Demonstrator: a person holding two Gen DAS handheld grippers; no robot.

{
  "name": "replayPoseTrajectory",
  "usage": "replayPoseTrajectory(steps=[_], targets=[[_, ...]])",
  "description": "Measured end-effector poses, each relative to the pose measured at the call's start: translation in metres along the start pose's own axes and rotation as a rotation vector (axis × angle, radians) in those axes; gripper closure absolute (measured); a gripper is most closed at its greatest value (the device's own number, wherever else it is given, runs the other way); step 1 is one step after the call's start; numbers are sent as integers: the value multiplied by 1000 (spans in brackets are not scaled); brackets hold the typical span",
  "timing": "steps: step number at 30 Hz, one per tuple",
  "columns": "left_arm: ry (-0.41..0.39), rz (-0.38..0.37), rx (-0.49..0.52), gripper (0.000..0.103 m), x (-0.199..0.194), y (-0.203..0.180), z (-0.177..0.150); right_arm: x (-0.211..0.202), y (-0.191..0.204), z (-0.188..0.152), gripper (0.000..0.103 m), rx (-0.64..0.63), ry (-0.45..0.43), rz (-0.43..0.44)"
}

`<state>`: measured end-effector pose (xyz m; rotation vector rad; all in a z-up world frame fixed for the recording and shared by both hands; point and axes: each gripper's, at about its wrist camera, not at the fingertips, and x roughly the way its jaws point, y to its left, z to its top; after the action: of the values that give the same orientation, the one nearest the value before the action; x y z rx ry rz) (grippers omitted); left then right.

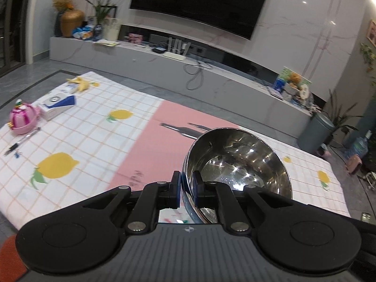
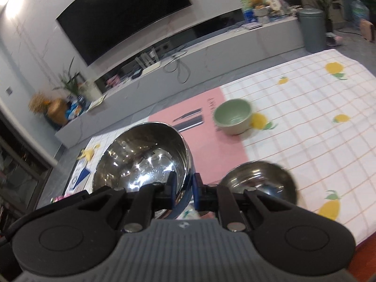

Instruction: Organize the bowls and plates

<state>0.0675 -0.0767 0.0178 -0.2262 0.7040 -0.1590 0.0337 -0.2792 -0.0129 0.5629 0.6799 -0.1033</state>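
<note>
Low table under white grid-patterned cloth (image 1: pixel 98 127) with yellow lemon prints and pink central panel. On cloth, far left corner: pink round plastic toy (image 1: pixel 22 118), white-and-blue cardboard box (image 1: pixel 57 105) just beside it, black pen (image 1: pixel 22 141) near front of toy, yellow banana peel (image 1: pixel 81 83) at far edge. On pink panel edge: pale green ceramic bowl (image 2: pixel 232 116), upright. Nearer: small stainless steel bowl (image 2: pixel 258 181), blurred.

Steel bowl (image 1: pixel 237 164) base: hidden behind the left gripper (image 1: pixel 186 184).
Smaller steel bowl (image 2: pixel 260 178): blurred, near rim behind the right gripper (image 2: pixel 184 185).
Green bowl (image 2: pixel 232 116): motion-blurred.
Shelf clutter (image 1: pixel 293 85): too small to tell.
</note>
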Motion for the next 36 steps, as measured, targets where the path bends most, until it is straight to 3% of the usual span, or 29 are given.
replayPoseTrajectory(steps=[8, 14, 26, 36], targets=[[47, -69, 47, 92, 16, -37, -9, -16, -39, 15, 92, 65, -58, -66], [126, -117, 30, 91, 37, -51, -17, -11, -66, 23, 92, 120, -54, -113], [253, -86, 68, 90, 60, -59, -41, 13, -90, 11, 92, 135, 28, -191], [288, -55, 119, 89, 62, -60, -49, 26, -89, -3, 93, 106, 83, -226]])
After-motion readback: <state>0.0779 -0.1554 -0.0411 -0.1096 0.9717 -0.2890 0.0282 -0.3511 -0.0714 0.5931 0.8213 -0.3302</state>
